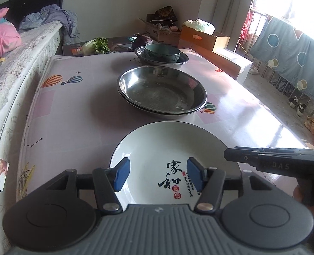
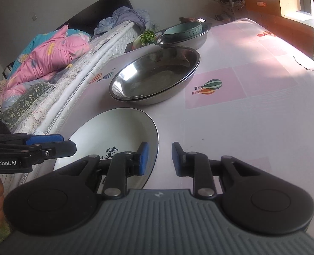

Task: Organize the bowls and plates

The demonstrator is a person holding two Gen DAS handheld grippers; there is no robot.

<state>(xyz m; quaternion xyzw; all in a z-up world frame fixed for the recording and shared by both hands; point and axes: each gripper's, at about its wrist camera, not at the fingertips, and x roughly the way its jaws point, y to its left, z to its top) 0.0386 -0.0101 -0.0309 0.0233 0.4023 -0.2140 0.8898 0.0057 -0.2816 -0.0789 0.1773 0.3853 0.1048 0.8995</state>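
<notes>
A white plate (image 1: 167, 146) with black calligraphy and a dark rim lies on the pink tablecloth, nearest to me. My left gripper (image 1: 158, 174) hangs open just above its near side, with nothing between the blue pads. From the right, my right gripper (image 2: 160, 158) straddles the plate (image 2: 114, 131) rim: one pad is over the plate, the other over the cloth, with a clear gap and no press. Behind the plate sit two nested steel basins (image 1: 162, 91). Farther back a teal bowl (image 1: 162, 52) rests inside another steel basin (image 1: 181, 60).
The table (image 2: 252, 127) runs along a bed (image 2: 50, 48) heaped with a pink quilt on the left. Greens (image 1: 97, 44) and a purple cabbage (image 1: 142, 40) lie past the far edge, with cardboard boxes (image 1: 201, 37) behind. Hung laundry (image 1: 288, 51) stands by the window.
</notes>
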